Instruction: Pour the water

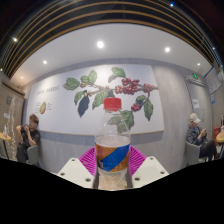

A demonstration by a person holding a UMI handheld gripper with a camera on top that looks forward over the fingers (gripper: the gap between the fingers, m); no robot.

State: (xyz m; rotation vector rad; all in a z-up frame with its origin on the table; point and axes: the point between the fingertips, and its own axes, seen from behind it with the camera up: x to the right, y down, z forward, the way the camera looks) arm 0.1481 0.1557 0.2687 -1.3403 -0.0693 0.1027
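A clear plastic water bottle (113,145) with a red cap (113,104) and a blue and orange label stands upright between my fingers. My gripper (113,160) is shut on the bottle, and both magenta pads (90,158) press against its sides at the label. The bottle is held up in the air, well above the floor. Its base is hidden below the fingers.
Ahead is a white wall with a large leaf and berry mural (110,95). A person (30,135) sits at the left and another person (197,135) at the right. Ceiling lights (100,44) shine above.
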